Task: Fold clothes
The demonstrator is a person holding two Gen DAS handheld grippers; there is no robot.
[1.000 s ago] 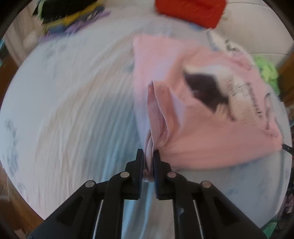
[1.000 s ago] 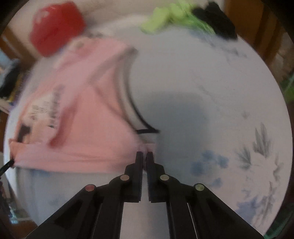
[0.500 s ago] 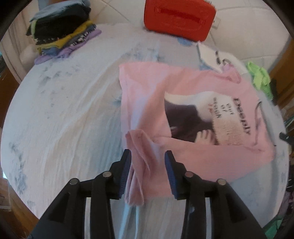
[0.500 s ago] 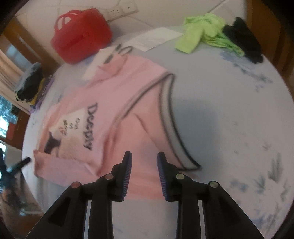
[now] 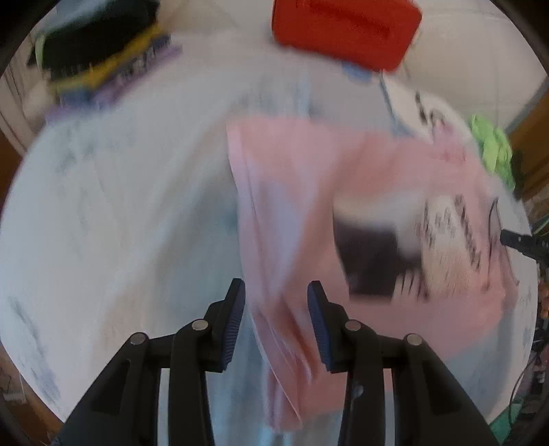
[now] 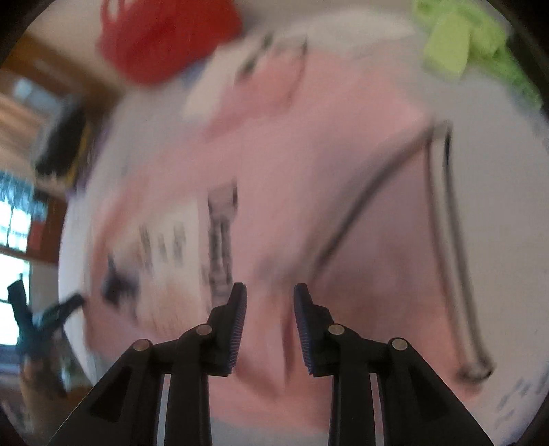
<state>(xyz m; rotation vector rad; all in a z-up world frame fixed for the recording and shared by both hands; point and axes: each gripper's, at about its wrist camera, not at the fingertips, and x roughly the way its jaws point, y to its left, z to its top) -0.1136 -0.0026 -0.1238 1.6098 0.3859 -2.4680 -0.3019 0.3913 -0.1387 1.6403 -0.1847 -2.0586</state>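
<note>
A pink T-shirt [image 5: 308, 192] with a dark picture and black lettering lies spread on the pale blue tablecloth [image 5: 120, 223]; it also shows in the right wrist view [image 6: 326, 206]. My left gripper [image 5: 276, 295] is open, its jaws either side of a loose pink fold near the shirt's hem edge. My right gripper [image 6: 269, 291] is open above the shirt's middle, beside the dark-trimmed neckline [image 6: 442, 223]. Both views are blurred by motion.
A red bag [image 5: 346, 31] stands at the table's far edge. A stack of folded clothes [image 5: 103, 58] sits at the far left. Lime green garments [image 5: 490, 147] lie at the far right. A white paper [image 5: 422, 109] lies beyond the shirt.
Both grippers opened and let go of the shirt, which now lies on the table. Since then both have moved in closer over the shirt.
</note>
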